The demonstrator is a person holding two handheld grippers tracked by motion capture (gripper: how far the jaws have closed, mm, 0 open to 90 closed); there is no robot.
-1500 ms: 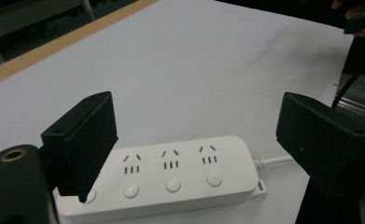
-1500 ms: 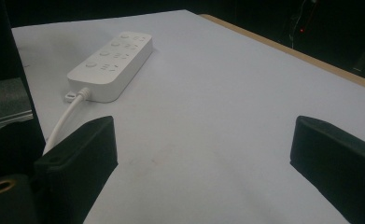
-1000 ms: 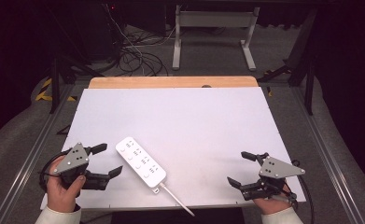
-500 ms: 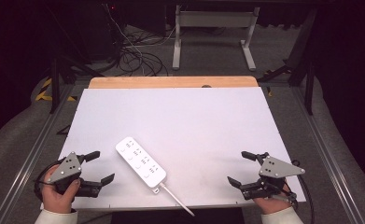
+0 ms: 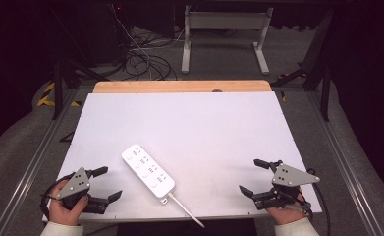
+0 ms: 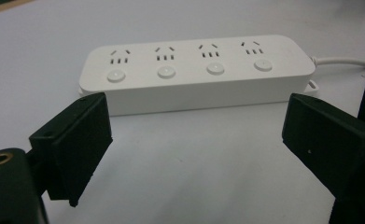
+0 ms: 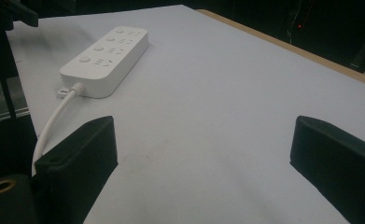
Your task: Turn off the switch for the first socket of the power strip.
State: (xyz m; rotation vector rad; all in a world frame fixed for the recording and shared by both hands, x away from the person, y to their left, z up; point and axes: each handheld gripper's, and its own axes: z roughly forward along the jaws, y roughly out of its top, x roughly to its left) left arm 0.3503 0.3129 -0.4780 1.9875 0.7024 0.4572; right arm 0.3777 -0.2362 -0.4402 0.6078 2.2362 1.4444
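Hands have not done the same thing in the last second. The left gripper point(image 5: 101, 184) has pulled back from the power strip point(image 5: 148, 170) to the near left corner of the white table point(image 5: 204, 128), so it is near the strip but not touching it. I think that means the grab has not begun and the hand is lining up again. Its jaws are wide apart and point to the right, at the long side of the strip, with the four buttons in a row between them in the left gripper view. The strip lies flat, left of the middle, near the front edge, and its white cable point(image 5: 185, 214) runs off that edge. The right gripper point(image 5: 252, 177) has stayed at the near right corner, well apart from the strip, jaws wide apart, holding nothing.
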